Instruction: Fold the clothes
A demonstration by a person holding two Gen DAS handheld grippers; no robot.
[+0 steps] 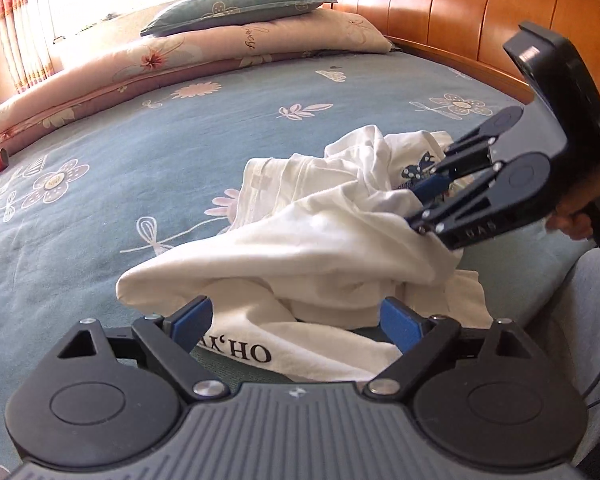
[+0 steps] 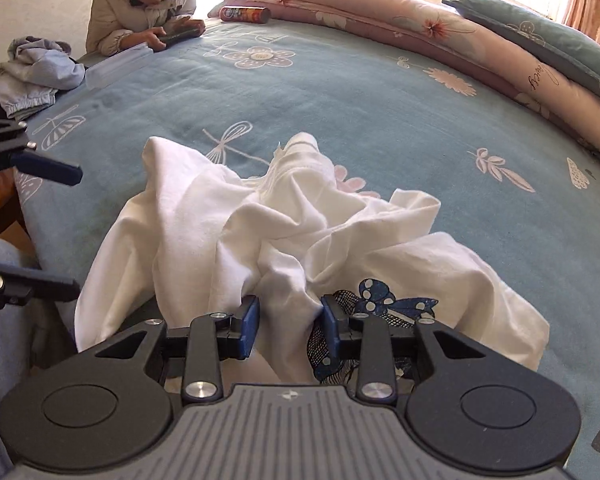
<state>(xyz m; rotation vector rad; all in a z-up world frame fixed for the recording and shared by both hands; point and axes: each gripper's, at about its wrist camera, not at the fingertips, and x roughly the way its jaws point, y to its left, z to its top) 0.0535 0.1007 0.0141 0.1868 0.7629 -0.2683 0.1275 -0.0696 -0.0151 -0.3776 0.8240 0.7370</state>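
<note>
Bedroom scene: blue floral bedsheet (image 2: 340, 92) covered the bed, wooden headboard (image 1: 480, 12) behind, folded pink quilt (image 2: 380, 4) and a teal pillow (image 1: 240, 4) along the far side. White T-shirt (image 2: 204, 224) lay crumpled in a heap near the bed's front edge, black lettering visible on one fold, dark blue bow print (image 2: 384, 300) on another. Left gripper (image 1: 296, 324) sat low at the heap, jaws wide apart with cloth between them, nothing pinched. Right gripper (image 2: 288, 320) had its blue pads part-open around a bunched ridge of the shirt; whether they actually pinched it, cannot tell. Person (image 2: 144, 4) leaned on the far corner with a phone. Cylindrical can (image 2: 244, 14) lay by the quilt. Grey garment (image 2: 36, 72) was piled off the bed's corner.
</note>
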